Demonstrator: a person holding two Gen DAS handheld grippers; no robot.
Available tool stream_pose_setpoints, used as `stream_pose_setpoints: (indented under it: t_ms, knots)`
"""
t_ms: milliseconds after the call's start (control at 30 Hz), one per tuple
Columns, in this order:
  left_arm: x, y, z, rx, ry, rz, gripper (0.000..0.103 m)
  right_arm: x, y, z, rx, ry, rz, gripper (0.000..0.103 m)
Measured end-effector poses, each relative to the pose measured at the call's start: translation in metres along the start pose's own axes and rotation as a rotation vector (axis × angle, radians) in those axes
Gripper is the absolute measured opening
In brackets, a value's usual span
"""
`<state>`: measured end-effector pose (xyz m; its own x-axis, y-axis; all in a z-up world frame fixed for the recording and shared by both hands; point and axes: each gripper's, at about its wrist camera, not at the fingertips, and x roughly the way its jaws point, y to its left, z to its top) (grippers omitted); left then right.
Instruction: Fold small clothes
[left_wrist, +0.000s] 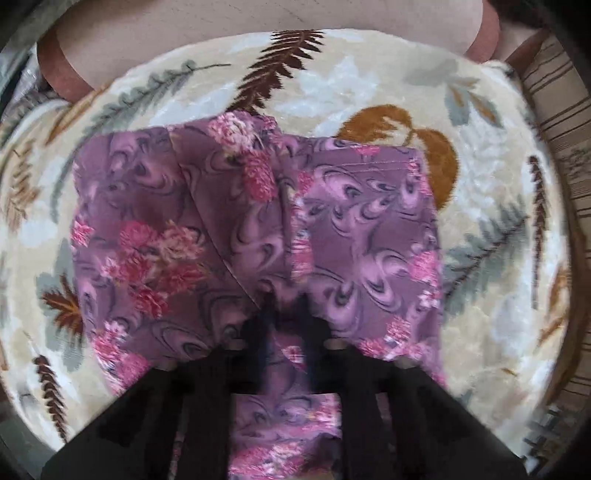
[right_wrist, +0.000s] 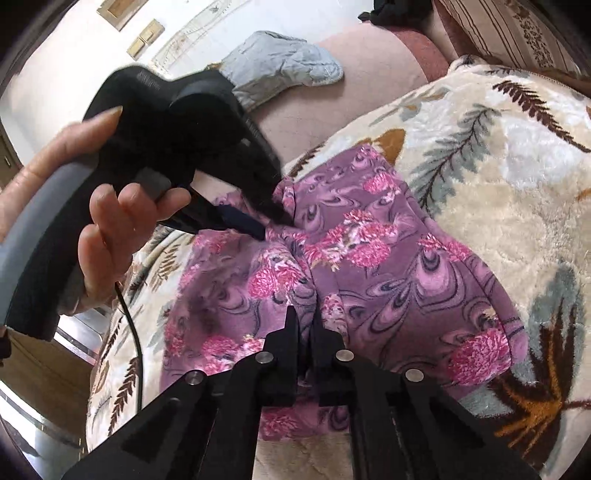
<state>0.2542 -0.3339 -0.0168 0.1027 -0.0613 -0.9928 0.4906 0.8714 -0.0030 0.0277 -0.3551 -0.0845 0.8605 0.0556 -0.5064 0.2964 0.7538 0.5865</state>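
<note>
Left gripper (left_wrist: 286, 314) pinched on a fold of the purple floral garment (left_wrist: 369, 229), pointing down into it. Right gripper (right_wrist: 304, 325) also clamped on the garment's cloth, nearer edge. Garment lies bunched on the fern-print blanket (left_wrist: 332, 85), w/ the person's hand (right_wrist: 99, 221) above its left side.

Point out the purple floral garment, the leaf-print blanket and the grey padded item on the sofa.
purple floral garment (left_wrist: 369, 221), left wrist view, flat right panel.
leaf-print blanket (left_wrist: 332, 85), left wrist view, bare cream area beyond the garment.
grey padded item (right_wrist: 280, 62), right wrist view, its quilted middle.
</note>
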Motion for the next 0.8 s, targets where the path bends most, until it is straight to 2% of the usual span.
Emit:
stream_pose_setpoints:
  t_ms: [133,333,533,667,800]
  knots:
    - [-0.020,-0.002,-0.009,0.002,-0.058,-0.032,0.006,-0.010,-0.001,0.007,0.032,-0.038,0.032,0.004]
    - [-0.042,-0.020,-0.017,0.027,-0.094,-0.080,0.006,-0.036,-0.012,0.015,0.138,-0.101,0.076,0.004]
    - [-0.040,-0.053,-0.019,0.083,-0.105,-0.138,0.006,-0.062,-0.028,0.024,0.208,-0.167,0.046,0.004]
    - [-0.021,-0.072,-0.019,0.102,-0.091,-0.161,0.006,-0.063,-0.045,0.022,0.263,-0.163,0.003,0.004]
    - [-0.002,-0.069,-0.021,0.084,-0.084,-0.190,0.008,-0.047,-0.070,0.012,0.355,-0.093,-0.029,0.004]
